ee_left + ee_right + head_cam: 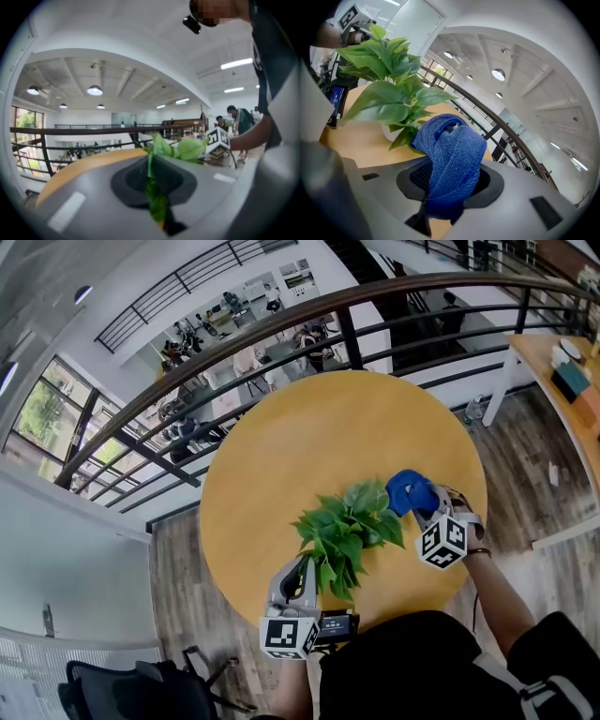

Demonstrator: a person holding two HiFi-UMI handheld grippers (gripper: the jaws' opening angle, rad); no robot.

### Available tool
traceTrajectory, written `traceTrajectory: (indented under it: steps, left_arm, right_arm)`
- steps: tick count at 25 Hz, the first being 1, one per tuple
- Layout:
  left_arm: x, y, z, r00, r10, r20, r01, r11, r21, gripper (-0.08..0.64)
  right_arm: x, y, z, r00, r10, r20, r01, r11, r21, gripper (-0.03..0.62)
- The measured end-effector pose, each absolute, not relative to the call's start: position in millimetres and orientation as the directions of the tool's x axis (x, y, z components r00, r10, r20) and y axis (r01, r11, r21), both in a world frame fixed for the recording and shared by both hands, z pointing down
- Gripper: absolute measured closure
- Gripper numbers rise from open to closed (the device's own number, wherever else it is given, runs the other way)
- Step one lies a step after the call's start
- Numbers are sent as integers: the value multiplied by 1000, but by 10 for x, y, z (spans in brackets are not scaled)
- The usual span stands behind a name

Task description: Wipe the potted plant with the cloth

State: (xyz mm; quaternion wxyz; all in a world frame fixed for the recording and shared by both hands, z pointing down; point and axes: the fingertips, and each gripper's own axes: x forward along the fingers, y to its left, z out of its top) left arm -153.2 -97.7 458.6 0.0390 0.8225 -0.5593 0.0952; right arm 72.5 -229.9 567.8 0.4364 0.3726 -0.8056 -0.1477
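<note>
A leafy green potted plant (345, 529) stands on the round wooden table (309, 437), near its front edge. My left gripper (302, 570) is shut on one of the plant's leaves (154, 187), which runs up between its closed jaws. My right gripper (433, 505) is at the plant's right side, shut on a bunched blue cloth (410, 491). In the right gripper view the cloth (450, 159) hangs over the jaws, right next to the plant's leaves (391, 89) and white pot (390, 134). I cannot tell whether cloth and leaf touch.
A curved dark railing (281, 324) runs behind the table, with a lower floor beyond it. A second wooden table (562, 371) with small objects stands at the far right. A dark chair (141, 690) sits at the lower left.
</note>
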Motion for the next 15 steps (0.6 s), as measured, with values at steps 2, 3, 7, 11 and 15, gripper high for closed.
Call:
traceTrajectory:
  steps: [2,3,7,11,15]
  left_arm:
    - [-1531,-974,4596,356,-913,202,-928,-371,-42,554]
    - [-1531,-976,4602,355,-913,203,-928,-370,-42,554]
    - [-1499,-989,4618,350,-913,210,-929,-367,-45,554]
    - [-1487,-999,4619,350,-914,207,-929,-366,-45,554]
    - [-1473,-995,4592,355,-912,204,-928,-371,-46,554]
  right_arm:
    - [699,-2204,5943,-326,-696,640,-430,712,555,428]
    - [728,-2175,6096,-301,-682,667,-401,725,560,428]
    - [1033,-2139,6560,-177,-642,746,-317,755,574,430]
    - [1251,-2248,6520,-145,-655,741,-331,738,588,428]
    - [1247,-2597,5855,-194,-753,629,-434,641,633,430]
